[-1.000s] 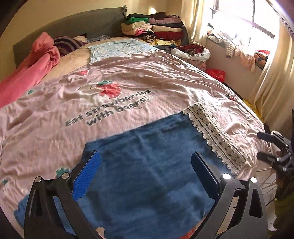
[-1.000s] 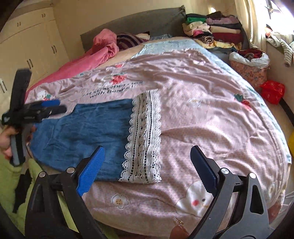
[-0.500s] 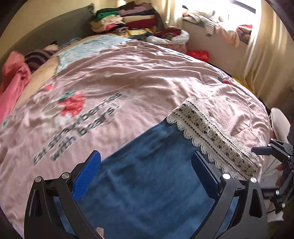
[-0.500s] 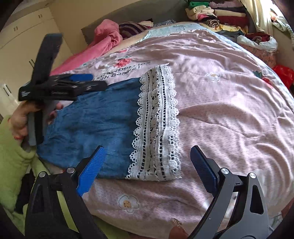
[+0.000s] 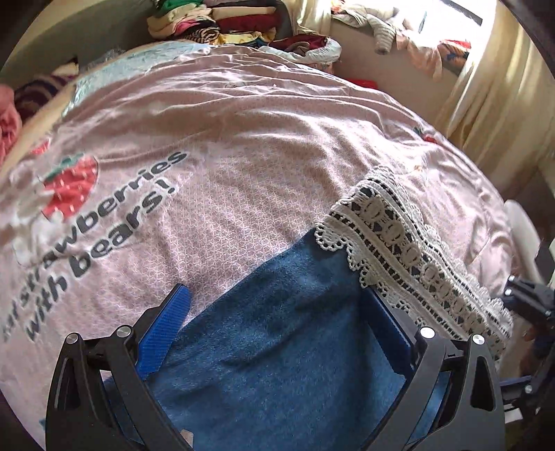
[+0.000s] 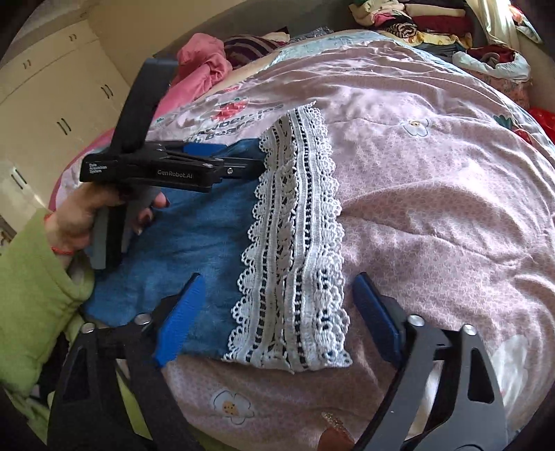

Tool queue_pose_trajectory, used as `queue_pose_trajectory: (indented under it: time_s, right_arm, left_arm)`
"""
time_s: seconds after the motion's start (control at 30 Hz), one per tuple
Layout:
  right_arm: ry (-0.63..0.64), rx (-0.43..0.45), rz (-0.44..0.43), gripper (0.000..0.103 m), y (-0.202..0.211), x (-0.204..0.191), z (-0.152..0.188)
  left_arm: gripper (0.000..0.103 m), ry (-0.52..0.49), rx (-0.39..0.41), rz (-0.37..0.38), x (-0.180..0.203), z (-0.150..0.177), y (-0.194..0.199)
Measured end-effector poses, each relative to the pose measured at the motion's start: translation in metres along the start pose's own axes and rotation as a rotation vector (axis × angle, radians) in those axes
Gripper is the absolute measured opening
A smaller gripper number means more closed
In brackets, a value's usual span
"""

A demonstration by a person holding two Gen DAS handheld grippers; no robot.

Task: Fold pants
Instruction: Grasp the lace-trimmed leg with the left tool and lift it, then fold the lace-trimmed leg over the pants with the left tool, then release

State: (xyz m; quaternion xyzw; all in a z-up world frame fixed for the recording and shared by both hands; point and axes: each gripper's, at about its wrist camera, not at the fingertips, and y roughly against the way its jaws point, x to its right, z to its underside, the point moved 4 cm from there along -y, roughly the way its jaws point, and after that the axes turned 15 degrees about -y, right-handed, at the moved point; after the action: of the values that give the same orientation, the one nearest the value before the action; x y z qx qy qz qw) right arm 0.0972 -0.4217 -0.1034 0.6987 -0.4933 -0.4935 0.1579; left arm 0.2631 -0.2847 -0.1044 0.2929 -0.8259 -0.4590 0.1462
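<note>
Flat on the pink bedspread (image 6: 433, 208) lie the pants (image 6: 194, 243), blue fabric ending in a wide band of white lace (image 6: 295, 243) at the hem. In the right wrist view they sit near the lower edge of the bed, the lace band running from the printed lettering down toward the bed's edge, the blue part stretching away to the left.

The left gripper (image 5: 277, 333) hovers low over the blue cloth with its jaws spread wide. One blue pad (image 5: 163, 333) stands over the border between the cloth and the bedspread, and the other sits just beside the inner edge of the lace (image 5: 409, 263); nothing is pinched between them. The right wrist view shows this same tool (image 6: 166, 170) from the side, held by a hand (image 6: 90, 215) in a green sleeve (image 6: 31, 277), its fingers reaching toward the top corner of the lace.

The right gripper (image 6: 274, 326) is likewise spread wide and holds nothing. It sits close over the near end of the lace band, one pad (image 6: 180, 322) over the blue fabric and the other over the bedspread to the right of the lace. Whether either pad touches the cloth cannot be told.

Beyond the pants, the bedspread carries a strawberry print (image 5: 73, 184) and dark lettering. A stack of folded clothes (image 5: 215, 20) sits at the far end of the bed, a rumpled pink blanket (image 6: 204, 62) lies near the headboard, and cream cabinets (image 6: 52, 104) line the wall on the left.
</note>
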Motion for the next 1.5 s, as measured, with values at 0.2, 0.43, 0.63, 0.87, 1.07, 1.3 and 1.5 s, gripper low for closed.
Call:
queue_pose_trajectory:
  time_s: [0.2,0.43,0.63,0.87,1.07,1.3,1.5]
  right_arm:
    - [-0.018,0.004,-0.054,0.058,-0.007,-0.001,-0.002]
    - [-0.008,-0.010,-0.091,0.020,-0.015,-0.008,-0.007]
    - [0.082,0.015,-0.117,0.012,-0.003,-0.045,-0.012]
    - [0.228,0.024,-0.164,0.012,0.008,-0.111,-0.012]
    - [0.407,-0.008,-0.155,0.012,-0.011,-0.174,0.008]
    - [0.706,-0.110,-0.043,0.012,-0.064,-0.236,0.071]
    - [0.787,-0.157,-0.047,0.027,-0.081,-0.250,0.106]
  left_arm:
    - [0.058,-0.018,0.027,0.039,0.015,-0.005,0.003]
    - [0.024,-0.015,0.049,0.044,0.024,-0.006,0.008]
    - [0.013,0.044,0.111,0.074,0.015,0.001,0.022]
    - [0.009,0.141,0.238,0.096,-0.001,0.017,0.073]
    - [0.049,0.302,0.241,0.018,-0.036,0.070,0.116]
    - [0.055,0.596,0.266,-0.070,-0.087,0.177,0.175]
    - [0.056,0.744,0.350,0.039,-0.097,0.229,0.186]
